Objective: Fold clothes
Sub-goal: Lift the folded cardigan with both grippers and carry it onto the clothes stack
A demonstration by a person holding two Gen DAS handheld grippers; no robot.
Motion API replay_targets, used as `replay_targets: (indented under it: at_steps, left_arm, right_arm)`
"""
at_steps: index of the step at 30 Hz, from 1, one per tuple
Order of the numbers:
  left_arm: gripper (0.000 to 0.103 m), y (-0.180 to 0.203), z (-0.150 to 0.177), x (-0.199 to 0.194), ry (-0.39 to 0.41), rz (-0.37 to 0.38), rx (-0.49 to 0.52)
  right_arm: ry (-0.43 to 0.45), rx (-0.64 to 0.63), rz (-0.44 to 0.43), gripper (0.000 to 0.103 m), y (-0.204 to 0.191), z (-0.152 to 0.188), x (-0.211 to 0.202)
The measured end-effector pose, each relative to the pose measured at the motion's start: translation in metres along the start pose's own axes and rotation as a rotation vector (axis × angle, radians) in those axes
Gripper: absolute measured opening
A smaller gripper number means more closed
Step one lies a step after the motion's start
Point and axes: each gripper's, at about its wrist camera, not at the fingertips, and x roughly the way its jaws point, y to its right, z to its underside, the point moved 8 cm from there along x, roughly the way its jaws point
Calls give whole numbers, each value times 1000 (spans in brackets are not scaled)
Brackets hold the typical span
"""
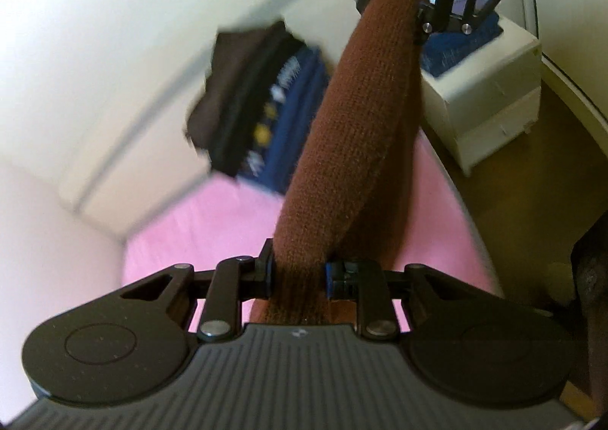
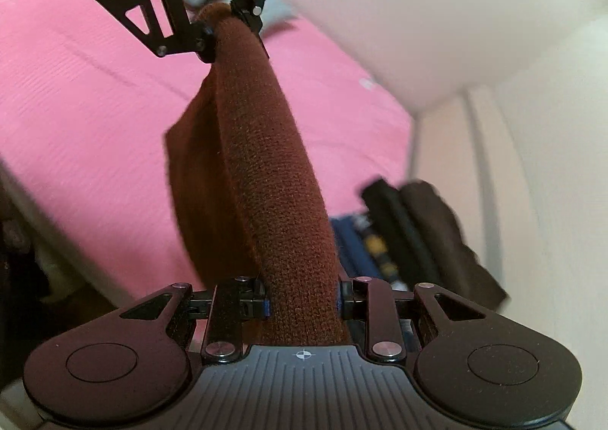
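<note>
My left gripper (image 1: 298,274) and right gripper (image 2: 302,300) both pinch the brown knit garment (image 1: 364,118), stretched between them above the pink bed (image 2: 87,88). No legible writing; navy print blurred.

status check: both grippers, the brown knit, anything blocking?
Left gripper and right gripper both shut on brown knit garment, stretched between them above pink bed. Folded stack lies beyond on the bed. Nothing in the way.

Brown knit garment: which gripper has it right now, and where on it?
Both. The brown knit garment is stretched between them: the left gripper and the right gripper each pinch one end of its bunched upper edge, the rest hanging below.
</note>
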Motion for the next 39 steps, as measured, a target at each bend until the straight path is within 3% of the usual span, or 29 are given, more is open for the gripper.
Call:
replay_targets:
  at_steps: [6,10,16,19,22,24,28,31,33,37,39]
  left_arm:
    - [21,-68,-74,39,136,-3,101]
    - [21,-122,-130,67,199,-47,133]
    - [21,-219,-216,145,222,-156,92]
    - [21,-271,-255,185,213,-236,35]
    - [21,-310,-284,228,181,-332,9]
    - [21,-304,-284,262,144,-330,34]
    - [22,-234,-241,353,2,-158,29]
    - [22,-172,-212,396,-103,-55,91]
    - [23,-154,-205,398,-104,-77,108]
    - [29,-155,-197,384,-99,-128,76]
    - [26,-155,-195,381,-99,-140,78]
  right_arm:
    - [0,90,105,27,101,22,-4]
    - [35,102,166,27,190,30,20]
    - [124,36,281,27,349,47,76]
    - [167,-36,354,27,396,55,107]
    - [169,-60,329,27,397,78,152]
    - [143,-61,262,27,374,106,190]
    - [51,-139,117,27,308,154,246]
    - [55,-158,104,32,286,169,239]
    - [53,-149,116,37,287,173,227]
    - [47,-170,150,37,281,178,202]
    - [36,-159,143,31,276,196,190]
